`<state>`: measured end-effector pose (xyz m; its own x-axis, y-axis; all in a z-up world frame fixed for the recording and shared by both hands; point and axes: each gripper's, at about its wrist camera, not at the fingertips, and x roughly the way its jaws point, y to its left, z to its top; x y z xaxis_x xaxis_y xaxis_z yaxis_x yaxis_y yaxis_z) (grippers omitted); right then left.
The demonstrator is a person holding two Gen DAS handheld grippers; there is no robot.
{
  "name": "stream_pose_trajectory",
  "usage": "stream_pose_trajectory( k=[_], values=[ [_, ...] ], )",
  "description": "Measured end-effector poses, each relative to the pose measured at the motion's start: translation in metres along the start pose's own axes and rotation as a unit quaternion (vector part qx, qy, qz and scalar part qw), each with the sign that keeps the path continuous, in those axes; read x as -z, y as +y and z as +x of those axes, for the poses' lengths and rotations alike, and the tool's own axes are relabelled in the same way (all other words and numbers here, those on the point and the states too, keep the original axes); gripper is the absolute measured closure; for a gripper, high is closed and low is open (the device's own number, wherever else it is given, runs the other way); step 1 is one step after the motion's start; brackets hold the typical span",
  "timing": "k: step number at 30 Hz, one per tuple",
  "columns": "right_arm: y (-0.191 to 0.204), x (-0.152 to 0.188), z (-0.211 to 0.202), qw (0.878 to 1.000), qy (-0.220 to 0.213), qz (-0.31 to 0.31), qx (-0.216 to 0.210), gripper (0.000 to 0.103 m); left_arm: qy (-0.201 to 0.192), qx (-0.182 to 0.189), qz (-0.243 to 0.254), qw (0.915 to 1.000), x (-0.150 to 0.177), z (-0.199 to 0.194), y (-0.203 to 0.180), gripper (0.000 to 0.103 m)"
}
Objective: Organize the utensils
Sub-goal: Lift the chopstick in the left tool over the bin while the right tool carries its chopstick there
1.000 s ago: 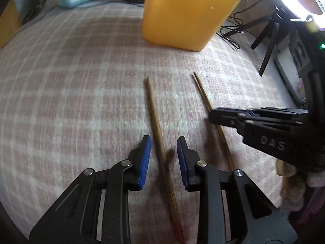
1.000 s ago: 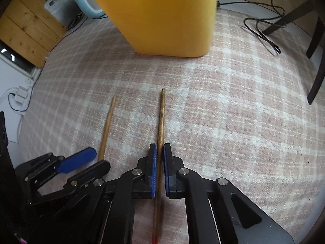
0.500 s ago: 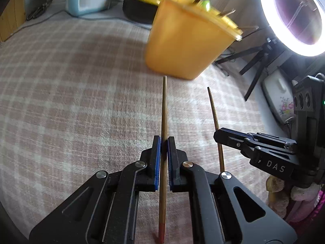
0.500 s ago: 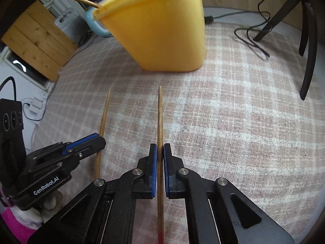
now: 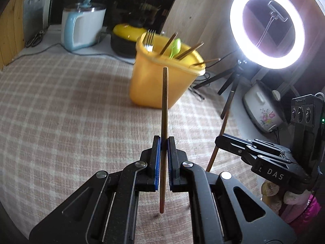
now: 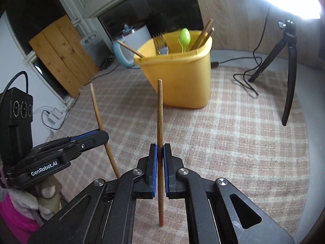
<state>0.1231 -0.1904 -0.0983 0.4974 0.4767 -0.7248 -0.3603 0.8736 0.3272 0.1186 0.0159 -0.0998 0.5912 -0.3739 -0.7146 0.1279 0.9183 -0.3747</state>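
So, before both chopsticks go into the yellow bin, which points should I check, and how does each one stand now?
1. Left gripper shut on its chopstick: ok.
2. Right gripper shut on its chopstick: ok.
3. Both chopsticks lifted off the checked cloth, red ends down: ok.
4. Yellow bin upright and ahead of both grippers: ok.
5. Free space in the bin beside the fork, green spoon and the other chopsticks: cannot tell, the inside is hidden.
6. Grippers apart, the two held chopsticks not touching: ok.
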Motion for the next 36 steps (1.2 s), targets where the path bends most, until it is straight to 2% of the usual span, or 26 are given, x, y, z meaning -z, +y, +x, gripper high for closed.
stream_pose_trajectory(
  k=[12, 26, 36],
  values=[
    [0.021, -0.021, -0.030, 0.997, -0.068, -0.015, 0.010, 0.099, -0.056, 0.007, 0.016, 0.9983, -0.031, -0.032, -0.011, 0.099],
    [0.027, -0.065, -0.053, 0.991, -0.130, -0.028, 0.022, 0.099, -0.133, -0.018, 0.023, 0.9906, -0.093, -0.069, 0.013, 0.099],
    [0.033, -0.098, -0.065, 0.985, -0.167, -0.040, 0.034, 0.099, -0.173, -0.029, 0.036, 0.9838, -0.132, -0.079, 0.019, 0.099]
  ],
)
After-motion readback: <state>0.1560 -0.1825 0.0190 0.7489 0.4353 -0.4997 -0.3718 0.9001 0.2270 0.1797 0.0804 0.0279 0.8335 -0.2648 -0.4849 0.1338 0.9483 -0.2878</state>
